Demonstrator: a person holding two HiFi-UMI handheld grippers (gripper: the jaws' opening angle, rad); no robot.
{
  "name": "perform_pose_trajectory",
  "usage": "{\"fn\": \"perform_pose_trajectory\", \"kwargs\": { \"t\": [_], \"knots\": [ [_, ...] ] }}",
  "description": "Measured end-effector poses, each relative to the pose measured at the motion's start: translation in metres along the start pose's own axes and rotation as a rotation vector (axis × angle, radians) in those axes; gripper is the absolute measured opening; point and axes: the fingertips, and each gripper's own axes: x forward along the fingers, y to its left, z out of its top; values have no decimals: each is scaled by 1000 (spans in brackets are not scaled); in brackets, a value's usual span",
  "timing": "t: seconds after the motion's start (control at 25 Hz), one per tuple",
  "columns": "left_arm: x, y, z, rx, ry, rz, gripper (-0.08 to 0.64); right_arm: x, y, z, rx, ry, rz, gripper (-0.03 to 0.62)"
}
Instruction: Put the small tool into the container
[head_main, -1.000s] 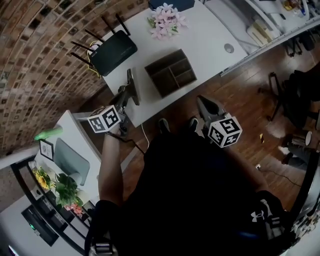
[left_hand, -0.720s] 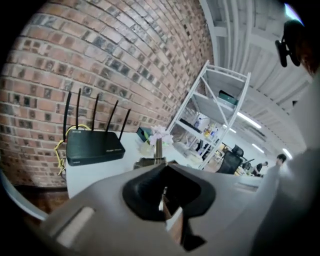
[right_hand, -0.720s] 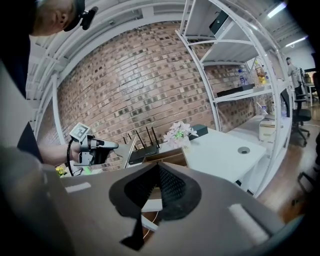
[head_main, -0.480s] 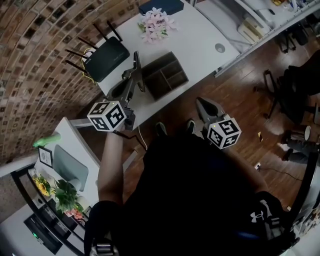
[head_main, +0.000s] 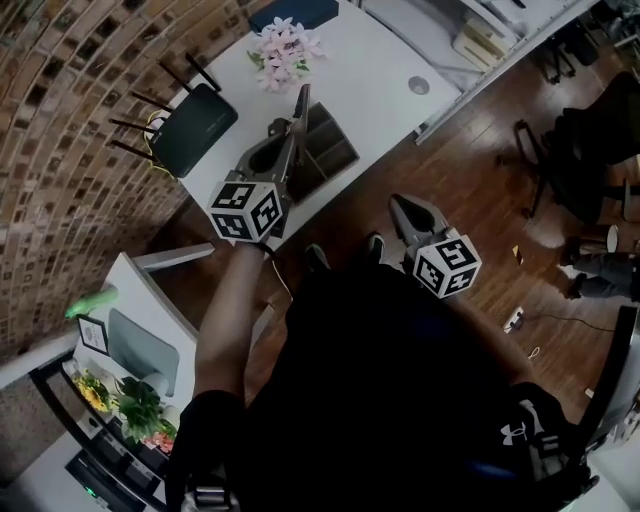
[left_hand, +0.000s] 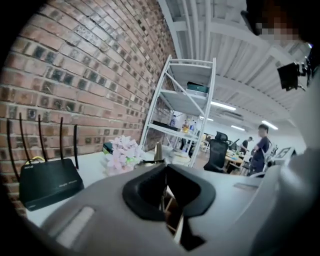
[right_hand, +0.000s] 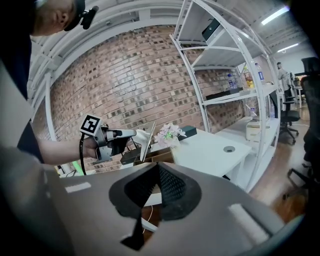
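Brick wall (head_main: 60, 150) at the back, white table (head_main: 390, 70) up against it, wood floor in front. Landmark is the wooden container (head_main: 338, 148) w/ open compartments, sitting near the table's front edge. Black router (head_main: 193, 132) w/ antennas is left of the container. Pink flowers (head_main: 282, 45) are behind it, toward the wall.

Left gripper (head_main: 284, 145) hangs over the container's left side, jaws pinched tight on the small tool (head_main: 300, 108). It's a thin flat strip, gripped partway along and tilted across the jaws, so an end pokes out each side. Prob. held that way so the lower end can be aimed into a compartment. The tool is above the container, not inside yet as far as I can see. Which compartment it's lined up with, can't say.

Right gripper (head_main: 405, 208) sits well in front of the container, off the table and over the floor, close to the person's body. Its jaws are together w/ nothing between them. Looks parked there to keep clear, since this job needs one hand only.
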Motion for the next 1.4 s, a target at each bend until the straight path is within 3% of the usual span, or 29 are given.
{"fn": "perform_pose_trajectory", "kwargs": {
  "t": [0.72,1.04,1.4],
  "knots": [
    [73,-23,-39,149,50,-121,11,-22,-25,-10,62,8,-91,3],
    [71,-25,-73,247,125,-128,11,-23,-28,-11,74,15,-94,3],
    [71,-26,-96,274,183,-130,12,-15,-24,-9,69,25,-68,3]
  ]
}}
